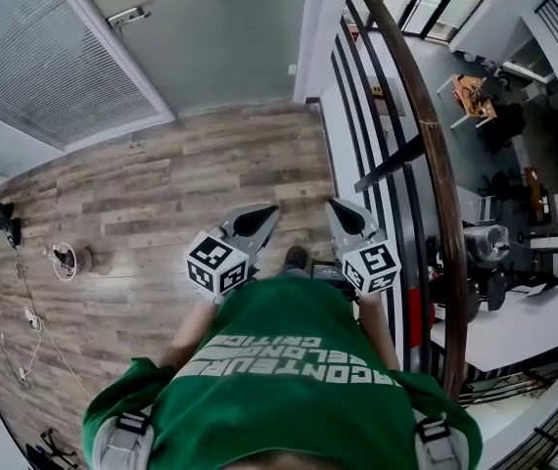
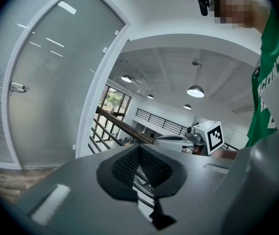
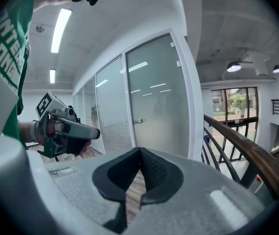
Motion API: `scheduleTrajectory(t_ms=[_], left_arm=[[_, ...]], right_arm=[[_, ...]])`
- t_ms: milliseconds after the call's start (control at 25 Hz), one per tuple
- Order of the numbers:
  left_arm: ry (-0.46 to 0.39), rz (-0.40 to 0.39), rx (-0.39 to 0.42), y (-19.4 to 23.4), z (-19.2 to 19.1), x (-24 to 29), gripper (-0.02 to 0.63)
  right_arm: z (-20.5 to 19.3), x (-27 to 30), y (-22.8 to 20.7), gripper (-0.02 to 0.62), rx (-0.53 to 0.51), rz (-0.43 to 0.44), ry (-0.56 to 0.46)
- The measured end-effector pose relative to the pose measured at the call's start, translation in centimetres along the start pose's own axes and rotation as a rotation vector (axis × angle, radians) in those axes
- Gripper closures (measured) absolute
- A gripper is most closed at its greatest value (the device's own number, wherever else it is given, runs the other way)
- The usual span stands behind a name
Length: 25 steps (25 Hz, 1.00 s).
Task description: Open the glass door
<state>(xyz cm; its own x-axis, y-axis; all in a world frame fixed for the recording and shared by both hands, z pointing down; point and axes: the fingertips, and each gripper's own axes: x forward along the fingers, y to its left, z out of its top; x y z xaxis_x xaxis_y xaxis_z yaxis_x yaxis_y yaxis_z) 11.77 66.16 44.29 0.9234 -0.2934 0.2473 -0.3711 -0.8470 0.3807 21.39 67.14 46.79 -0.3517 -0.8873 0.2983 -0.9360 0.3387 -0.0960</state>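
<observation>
The frosted glass door [image 1: 210,37] stands shut in its white frame, some way ahead of me across the wooden floor. Its metal handle [image 1: 127,15] sits at the door's left edge. In the right gripper view the door [image 3: 154,102] and handle [image 3: 137,121] lie straight ahead; in the left gripper view the door [image 2: 61,82] and handle [image 2: 17,87] are off to the left. My left gripper [image 1: 262,215] [image 2: 139,148] and right gripper [image 1: 344,210] [image 3: 140,153] are side by side at waist height. Both are shut with nothing between the jaws, well short of the door.
A glass wall with blinds [image 1: 34,57] runs left of the door. A wood-topped metal railing [image 1: 426,135] runs along the right, with a lower floor beyond it. Cables and small items [image 1: 64,260] lie on the floor at the left.
</observation>
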Motion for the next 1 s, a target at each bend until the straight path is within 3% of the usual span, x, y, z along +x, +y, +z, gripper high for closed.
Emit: scheduleTrajectory(t_ms=[640, 1000], left_arm=[[0.018, 0.063, -0.021, -1.0, 0.8, 8.2, 0.589], [0.043, 0.076, -0.032, -0.3, 0.2, 9.6, 0.589]], right_arm=[[-0.3, 0.2, -9.1, 0.603, -0.019, 0.057, 0.019], [-1.2, 1.6, -10.0, 0.603, -0.003, 0.094, 0.033]])
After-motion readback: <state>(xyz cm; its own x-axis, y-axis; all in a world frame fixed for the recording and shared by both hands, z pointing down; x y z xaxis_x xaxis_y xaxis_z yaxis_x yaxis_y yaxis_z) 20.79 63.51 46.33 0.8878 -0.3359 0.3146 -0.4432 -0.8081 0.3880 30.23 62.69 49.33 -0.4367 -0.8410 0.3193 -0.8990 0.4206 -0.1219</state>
